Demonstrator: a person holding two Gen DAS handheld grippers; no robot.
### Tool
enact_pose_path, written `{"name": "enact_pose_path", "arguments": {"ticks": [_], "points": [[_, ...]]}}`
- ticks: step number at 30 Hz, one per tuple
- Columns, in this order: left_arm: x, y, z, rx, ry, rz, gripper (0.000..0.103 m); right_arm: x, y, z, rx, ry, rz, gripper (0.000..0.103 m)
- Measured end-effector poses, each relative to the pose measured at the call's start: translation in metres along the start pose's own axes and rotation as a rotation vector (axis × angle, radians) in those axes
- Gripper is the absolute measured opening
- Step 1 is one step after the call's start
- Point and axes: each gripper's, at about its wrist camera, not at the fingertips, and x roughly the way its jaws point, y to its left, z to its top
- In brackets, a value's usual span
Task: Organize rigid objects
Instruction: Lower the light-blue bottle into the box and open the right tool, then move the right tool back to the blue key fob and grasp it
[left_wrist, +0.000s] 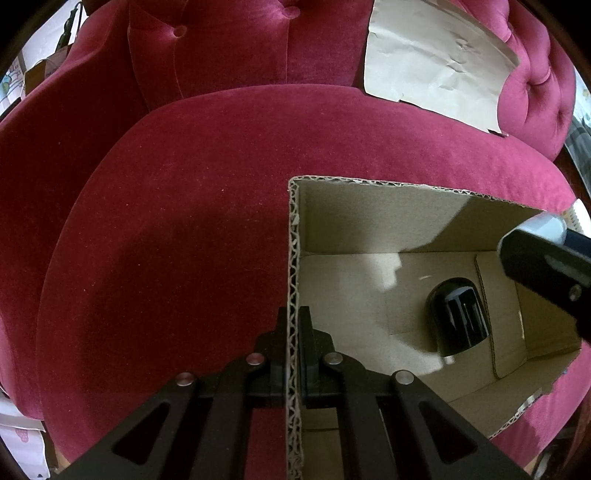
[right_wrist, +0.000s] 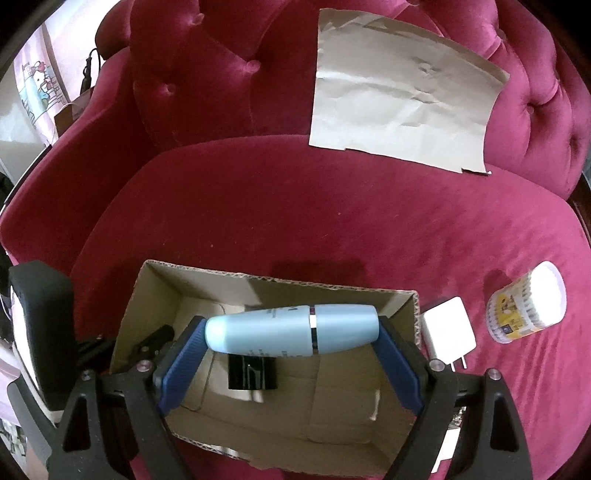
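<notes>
left gripper (left_wrist: 293, 332) – jaws clamped on the left wall of the box (left_wrist: 294, 258), steadying it | black cap (right_wrist: 251, 373) lies on the box floor | right gripper (right_wrist: 291, 328) – jaws clamped end-to-end on bottle (right_wrist: 291, 326), long axis crosswise, hanging directly over the open box | charger (right_wrist: 447, 326), swab tub (right_wrist: 526, 302) on cushion to the right

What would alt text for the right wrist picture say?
A gripper holds a pale blue bottle sideways over an open cardboard box on a red velvet seat. A black object lies inside; a white charger sits beside the box.
</notes>
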Motion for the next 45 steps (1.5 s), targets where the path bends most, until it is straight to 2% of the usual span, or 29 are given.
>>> {"name": "enact_pose_path", "arguments": {"ticks": [13,18,23,45], "points": [[0.000,0.000,0.001,0.001,-0.001,-0.001,0.003,0.009,0.004,0.003,-0.002,0.007,-0.001,0.091],[0.001,0.000,0.001,0.002,-0.003,0.000,0.003,0.007,0.009,0.001,-0.022,0.000,-0.029,0.092],[0.000,0.000,0.000,0.000,-0.003,-0.002,0.003,0.004,0.011,0.002,-0.034,-0.017,-0.053,0.102],[0.000,-0.001,-0.001,0.002,-0.003,-0.002,0.003,-0.013,-0.005,0.002,-0.007,-0.041,-0.090,0.103]]}}
